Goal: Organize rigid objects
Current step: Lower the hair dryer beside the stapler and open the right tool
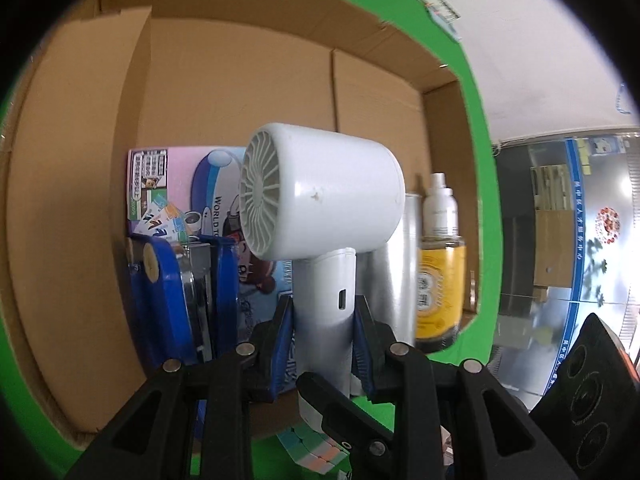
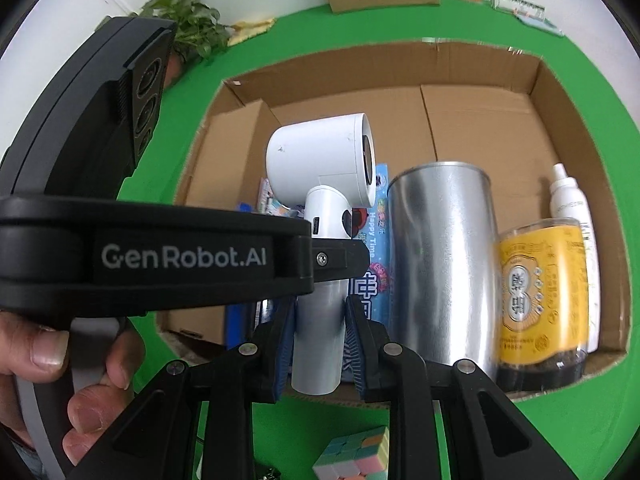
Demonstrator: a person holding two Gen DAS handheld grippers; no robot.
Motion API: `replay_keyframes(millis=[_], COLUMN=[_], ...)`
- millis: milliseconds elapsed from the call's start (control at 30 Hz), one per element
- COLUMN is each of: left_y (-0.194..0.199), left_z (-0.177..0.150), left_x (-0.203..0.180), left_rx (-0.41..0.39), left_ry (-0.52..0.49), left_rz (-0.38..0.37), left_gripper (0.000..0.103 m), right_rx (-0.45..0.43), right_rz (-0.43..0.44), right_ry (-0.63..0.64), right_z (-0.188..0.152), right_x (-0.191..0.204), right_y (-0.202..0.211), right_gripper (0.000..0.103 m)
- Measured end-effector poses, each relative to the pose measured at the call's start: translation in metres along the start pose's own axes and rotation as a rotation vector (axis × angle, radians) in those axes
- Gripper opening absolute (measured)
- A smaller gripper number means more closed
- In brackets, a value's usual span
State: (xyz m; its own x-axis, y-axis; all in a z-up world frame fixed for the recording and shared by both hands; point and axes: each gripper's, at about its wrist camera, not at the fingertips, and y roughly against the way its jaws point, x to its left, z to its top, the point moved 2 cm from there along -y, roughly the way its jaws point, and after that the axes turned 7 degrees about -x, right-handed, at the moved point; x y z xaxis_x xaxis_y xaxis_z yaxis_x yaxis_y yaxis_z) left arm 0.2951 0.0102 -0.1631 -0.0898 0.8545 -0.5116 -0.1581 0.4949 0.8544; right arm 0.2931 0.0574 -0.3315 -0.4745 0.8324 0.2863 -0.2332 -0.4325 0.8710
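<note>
At frame centre I see the dryer [image 1: 324, 196] upright above the box [image 1: 240, 80], its handle clamped by both my left gripper [image 1: 323, 344] and right gripper [image 2: 319, 344]. Right of it stand a can [image 2: 442, 268], jar [image 2: 540, 300] and bottle [image 2: 568, 196]; a cube [image 2: 354, 456] sits bottom centre.

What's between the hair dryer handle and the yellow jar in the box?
The silver can stands between the hair dryer handle and the yellow jar; clearest in the right wrist view, and also visible in the left.

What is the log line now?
left gripper: grips white plastic hair dryer | right gripper: same handle | brown cardboard box: behind
</note>
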Motion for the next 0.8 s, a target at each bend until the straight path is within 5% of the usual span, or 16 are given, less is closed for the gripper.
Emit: replay_keyframes(millis=[133, 200, 267, 300, 433, 467, 500, 567, 633, 667, 700, 733, 767, 800], left_y=[0.011, 0.030, 0.048, 0.057, 0.084, 0.090, 0.092, 0.101, 0.116, 0.125, 0.129, 0.131, 0.134, 0.140], left_z=[0.000, -0.003, -0.007, -0.010, -0.029, -0.036, -0.040, -0.053, -0.069, -0.073, -0.077, -0.082, -0.085, -0.095], left_x=[0.001, 0.000, 0.001, 0.002, 0.013, 0.016, 0.017, 0.019, 0.013, 0.017, 0.014, 0.016, 0.017, 0.020], left_rx=[-0.093, -0.167, -0.240, -0.266, -0.300, -0.312, -0.305, -0.325, -0.381, -0.412, -0.432, -0.438, -0.443, -0.481], left_ry=[-0.031, -0.042, -0.046, -0.057, -0.103, -0.119, -0.136, -0.170, -0.210, -0.223, -0.225, -0.218, -0.208, -0.206], left_rz=[0.061, 0.070, 0.080, 0.096, 0.172, 0.183, 0.206, 0.240, 0.226, 0.236, 0.272, 0.314, 0.351, 0.352], left_gripper=[0.036, 0.063, 0.075, 0.076, 0.068, 0.027, 0.004, 0.003, 0.003, 0.009, 0.036, 0.057, 0.086, 0.086], right_rx=[0.005, -0.025, -0.107, -0.153, -0.252, -0.274, -0.281, -0.285, -0.289, -0.307, -0.321, -0.356, -0.403, -0.419], right_rz=[-0.016, -0.009, -0.044, -0.076, -0.129, -0.144, -0.144, -0.145, -0.160, -0.146, -0.147, -0.156, -0.166, -0.171], right_ry=[0.000, -0.001, 0.000, 0.009, 0.056, 0.068, 0.077, 0.112, 0.118, 0.106, 0.097, 0.082, 0.070, 0.065], right_z=[0.000, -0.001, -0.002, -0.004, -0.011, -0.014, -0.016, -0.021, -0.025, -0.028, -0.030, -0.035, -0.040, -0.046], right_x=[-0.006, -0.007, -0.009, -0.009, -0.002, 0.000, 0.003, 0.011, 0.015, 0.015, 0.017, 0.018, 0.016, 0.013], right_y=[-0.009, -0.002, 0.014, 0.024, 0.049, 0.055, 0.058, 0.065, 0.070, 0.075, 0.083, 0.092, 0.102, 0.110], right_gripper=[0.029, 0.069, 0.095, 0.097, 0.097, 0.094, 0.074, 0.042, 0.043, 0.058, 0.090, 0.103, 0.103, 0.103])
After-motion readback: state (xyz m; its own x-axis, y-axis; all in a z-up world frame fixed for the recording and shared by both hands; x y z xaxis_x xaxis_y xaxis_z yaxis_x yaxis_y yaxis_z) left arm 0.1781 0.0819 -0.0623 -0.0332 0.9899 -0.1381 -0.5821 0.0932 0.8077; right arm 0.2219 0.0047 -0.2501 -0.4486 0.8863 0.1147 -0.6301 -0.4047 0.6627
